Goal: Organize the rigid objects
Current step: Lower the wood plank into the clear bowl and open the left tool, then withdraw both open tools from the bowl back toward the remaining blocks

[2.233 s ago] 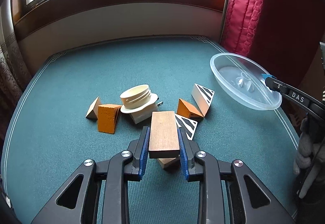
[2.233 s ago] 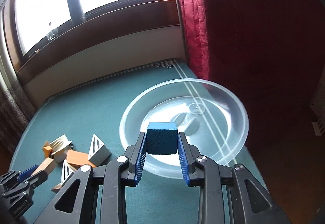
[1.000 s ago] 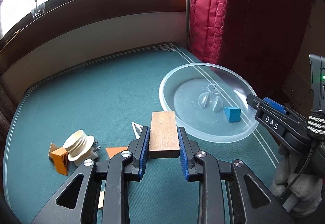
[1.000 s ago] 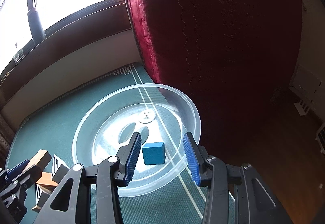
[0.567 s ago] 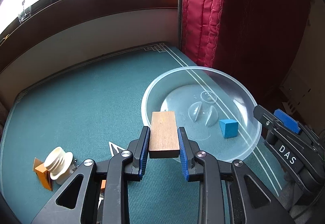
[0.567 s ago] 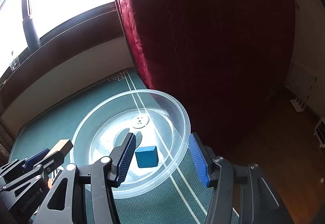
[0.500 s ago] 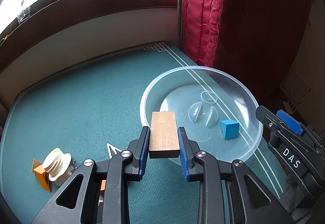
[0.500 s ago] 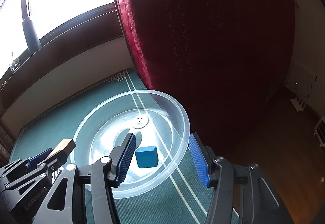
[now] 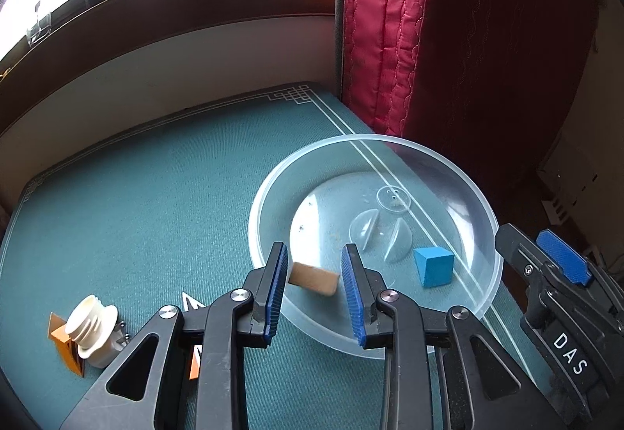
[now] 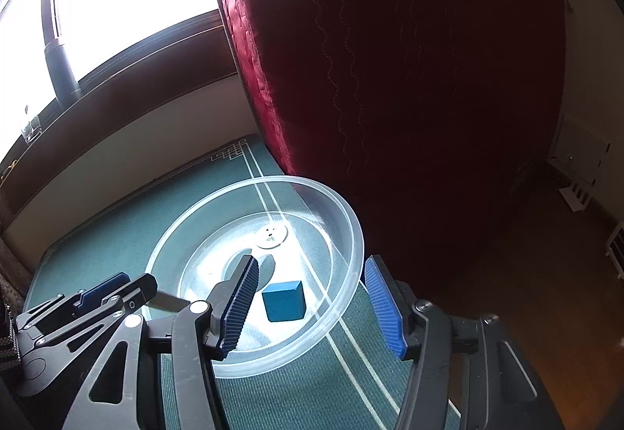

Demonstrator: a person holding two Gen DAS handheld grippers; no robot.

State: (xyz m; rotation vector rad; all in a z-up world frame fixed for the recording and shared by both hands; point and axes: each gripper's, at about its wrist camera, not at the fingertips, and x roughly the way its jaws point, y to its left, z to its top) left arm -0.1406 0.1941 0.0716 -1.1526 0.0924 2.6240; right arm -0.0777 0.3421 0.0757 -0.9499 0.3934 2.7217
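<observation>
The table [image 9: 148,204] is covered in green felt, with a red curtain [image 9: 429,40] hanging at its 1 o'clock corner. The bowl [image 9: 269,196], clear plastic and wide, sits near that corner, its far rim just beside the curtain; it looks light and slick, likely to skid if knocked, so best gripped at the rim. In it lie two pieces. The plank [image 9: 314,278], plain wood, lies tilted at the bowl's 7 o'clock, apart from both pads of the left gripper [image 9: 314,289], whose jaws stand spread and hold nothing. It looks stiff, light and grippy; its long flat sides suit the pads. The cube [image 9: 433,266], blue, rests at the bowl's 5 o'clock, well apart from the plank; hard, small, easy to pinch on opposite faces. The right gripper [image 10: 312,307] hangs wide apart over the bowl's near rim, empty. At the table's 8 o'clock lie a white plug [image 9: 91,328] and orange wedges [image 9: 64,340], touching; the left gripper hides part of that pile.
</observation>
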